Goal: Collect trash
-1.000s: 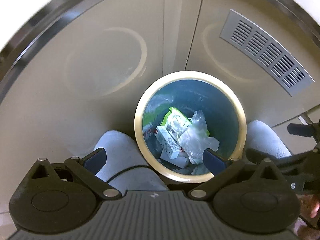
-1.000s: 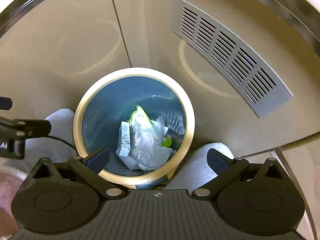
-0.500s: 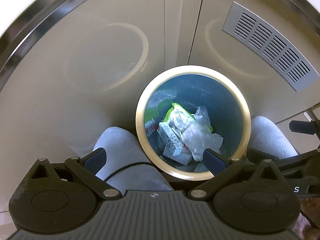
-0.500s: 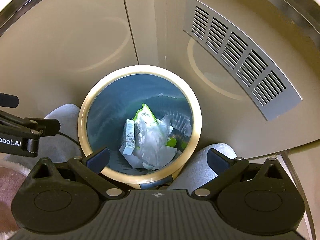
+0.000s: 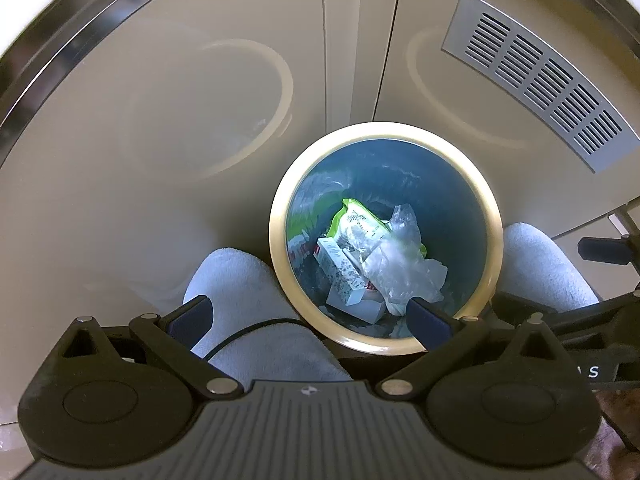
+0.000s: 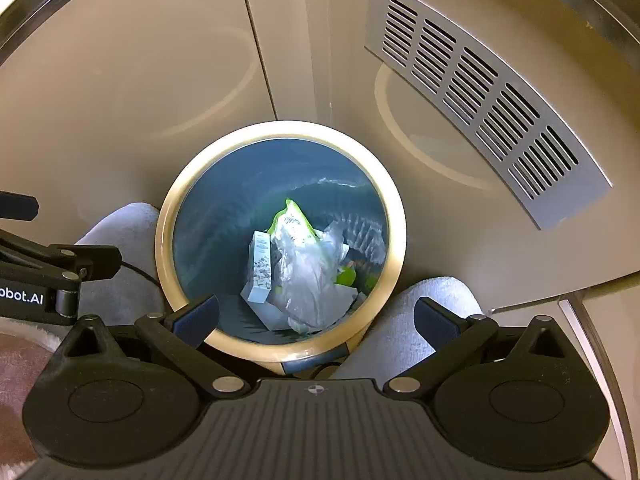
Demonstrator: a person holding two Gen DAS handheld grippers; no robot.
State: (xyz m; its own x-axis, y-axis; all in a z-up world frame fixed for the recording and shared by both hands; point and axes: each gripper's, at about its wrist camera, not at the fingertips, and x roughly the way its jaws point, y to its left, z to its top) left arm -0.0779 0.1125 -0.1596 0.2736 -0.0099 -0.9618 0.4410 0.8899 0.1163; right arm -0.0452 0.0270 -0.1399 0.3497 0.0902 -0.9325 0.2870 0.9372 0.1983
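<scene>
A round bin with a cream rim and blue inside stands on the floor; it also shows in the right wrist view. Inside lie a green wrapper, a white carton and a clear plastic bag; the carton and bag show in the right wrist view too. My left gripper is open and empty above the bin's near left rim. My right gripper is open and empty above the near rim.
Beige cabinet doors stand behind the bin, with a grey vent grille at right. Two light grey slippered feet flank the bin. The other gripper's frame shows at each view's edge.
Both views have shifted slightly, so the bin sits a little further right and higher in frame. Both grippers stay open and empty; the trash in the bin has not moved.
</scene>
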